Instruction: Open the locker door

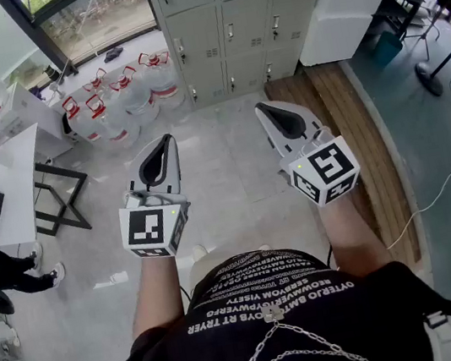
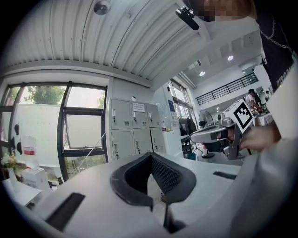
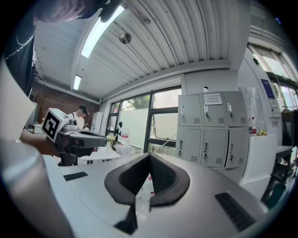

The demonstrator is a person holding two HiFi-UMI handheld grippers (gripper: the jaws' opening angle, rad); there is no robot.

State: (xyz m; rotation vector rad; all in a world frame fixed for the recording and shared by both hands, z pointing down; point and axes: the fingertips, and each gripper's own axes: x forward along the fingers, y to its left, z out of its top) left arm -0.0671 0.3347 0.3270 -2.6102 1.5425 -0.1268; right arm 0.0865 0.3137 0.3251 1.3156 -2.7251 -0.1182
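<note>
Lockers [image 1: 225,25] stand at 12 o'clock, well beyond left gripper [image 1: 164,143] and right gripper [image 1: 266,112], both closed, empty; water jugs [image 1: 122,98] at 11 o'clock.

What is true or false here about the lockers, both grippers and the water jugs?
1. All the lockers in view are closed. True.
2. The right gripper is shut with nothing between its jaws. True.
3. The left gripper is clamped on a locker handle. False: it is shut on nothing, well short of the lockers.
4. Water jugs stand beside the lockers. True.
5. The right gripper touches a door. False: it is held in the air, apart from the lockers.
</note>
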